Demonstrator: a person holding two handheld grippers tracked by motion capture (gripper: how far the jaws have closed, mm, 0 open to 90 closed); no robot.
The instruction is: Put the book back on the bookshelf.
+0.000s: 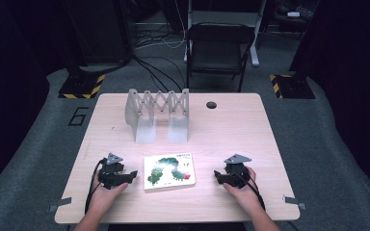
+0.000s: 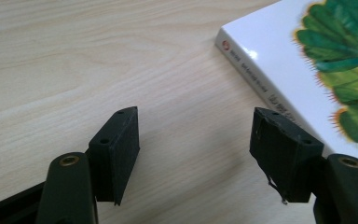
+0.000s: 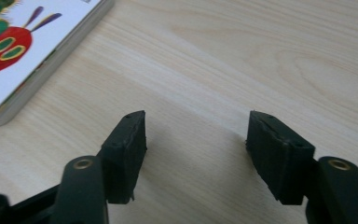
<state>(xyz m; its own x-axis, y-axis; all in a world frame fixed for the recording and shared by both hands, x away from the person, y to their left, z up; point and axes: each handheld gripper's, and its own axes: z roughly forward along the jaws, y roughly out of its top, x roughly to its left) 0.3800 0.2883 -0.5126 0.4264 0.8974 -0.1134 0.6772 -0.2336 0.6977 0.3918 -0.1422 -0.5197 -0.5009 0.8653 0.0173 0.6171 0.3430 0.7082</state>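
Observation:
A white picture book (image 1: 169, 172) with a green caterpillar on its cover lies flat near the table's front middle. My left gripper (image 1: 133, 174) rests on the table just left of the book, jaws open and empty; in the left gripper view (image 2: 195, 130) the book's spine (image 2: 256, 79) sits close ahead on the right. My right gripper (image 1: 216, 175) rests to the book's right, open and empty; in the right gripper view (image 3: 196, 135) the book's corner (image 3: 23, 51) lies ahead on the left. A person's hands hold both grippers.
A grey expanding rack (image 1: 157, 113) with two flat feet stands at the back middle of the wooden table (image 1: 231, 130). A dark round hole (image 1: 211, 104) is in the tabletop behind it. A black chair (image 1: 219, 48) stands beyond the table's far edge.

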